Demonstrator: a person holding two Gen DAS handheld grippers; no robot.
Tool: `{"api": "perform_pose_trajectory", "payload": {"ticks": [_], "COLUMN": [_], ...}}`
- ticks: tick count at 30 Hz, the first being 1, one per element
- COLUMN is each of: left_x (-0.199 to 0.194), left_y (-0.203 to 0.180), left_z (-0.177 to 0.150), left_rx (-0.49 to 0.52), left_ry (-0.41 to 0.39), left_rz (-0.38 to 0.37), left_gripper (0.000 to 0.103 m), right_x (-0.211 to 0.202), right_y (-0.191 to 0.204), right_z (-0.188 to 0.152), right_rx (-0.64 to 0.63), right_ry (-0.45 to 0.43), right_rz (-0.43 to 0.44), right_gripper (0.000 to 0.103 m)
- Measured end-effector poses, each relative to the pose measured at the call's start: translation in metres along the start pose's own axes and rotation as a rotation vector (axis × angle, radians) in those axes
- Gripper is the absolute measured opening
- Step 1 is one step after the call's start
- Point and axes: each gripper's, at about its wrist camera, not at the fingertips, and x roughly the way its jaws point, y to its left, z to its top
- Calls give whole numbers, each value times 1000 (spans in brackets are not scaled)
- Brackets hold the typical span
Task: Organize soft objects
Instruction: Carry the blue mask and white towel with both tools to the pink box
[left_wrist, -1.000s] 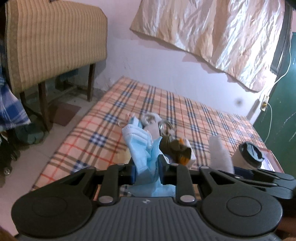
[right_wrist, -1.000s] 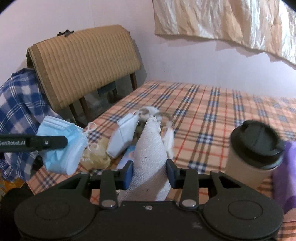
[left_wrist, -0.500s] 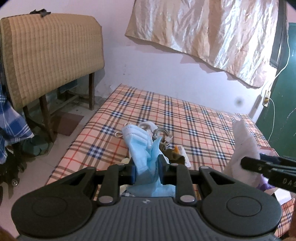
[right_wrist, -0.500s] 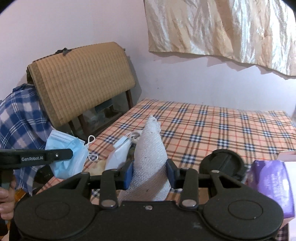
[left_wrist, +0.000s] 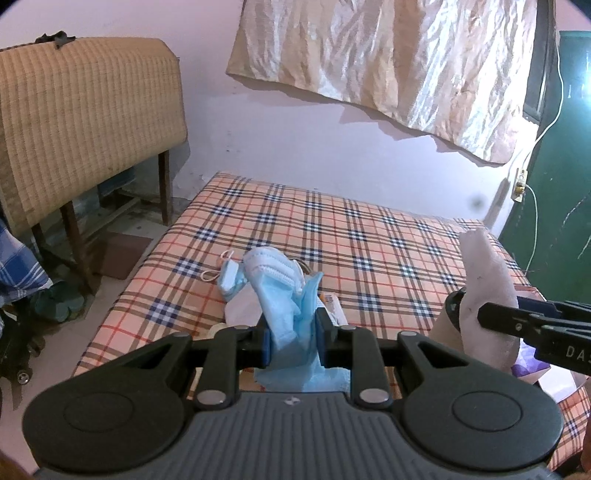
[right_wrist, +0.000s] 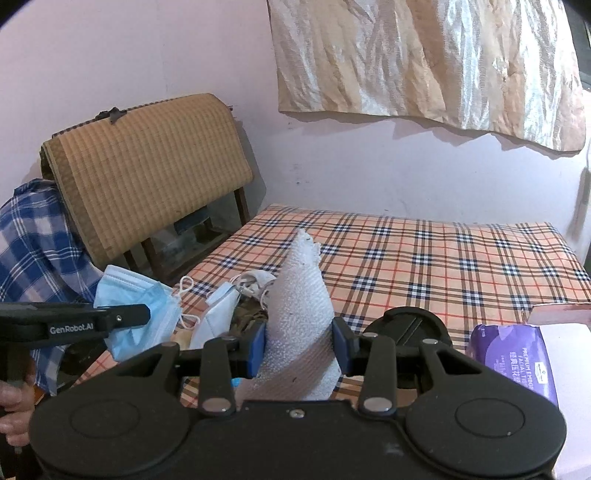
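Observation:
My left gripper (left_wrist: 292, 334) is shut on a blue face mask (left_wrist: 282, 295) and holds it above the near edge of the plaid bed (left_wrist: 369, 251); the mask also shows in the right wrist view (right_wrist: 136, 295). My right gripper (right_wrist: 300, 343) is shut on a white towel (right_wrist: 301, 295), held upright above the bed; the towel also shows in the left wrist view (left_wrist: 485, 291). A white mask (right_wrist: 218, 314) and other small items lie in a pile on the bed below.
A paper cup with a black lid (right_wrist: 413, 328) and a purple tissue pack (right_wrist: 513, 362) stand at the bed's near right. A woven-mat-covered frame (left_wrist: 85, 122) stands left of the bed, with a blue plaid cloth (right_wrist: 33, 251) beside it. A green door (left_wrist: 557, 184) is at right.
Both grippers have risen and pulled back with the mask and the towel in them; the pile and the cup now sit lower and farther off.

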Motion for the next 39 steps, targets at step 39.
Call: {"api": "perform_pose_trajectory", "payload": {"ticks": [39], "left_x": [22], "left_y": [-80], "left_z": [6], "left_rx": [93], "left_ry": [16], "left_rz": [-93], "left_gripper": [25], "right_x": [-35], "right_y": [-65], "right_z": [5], "right_rx": [65], "right_ry": [-42], "right_rz": [-127], "right_gripper": [47]}}
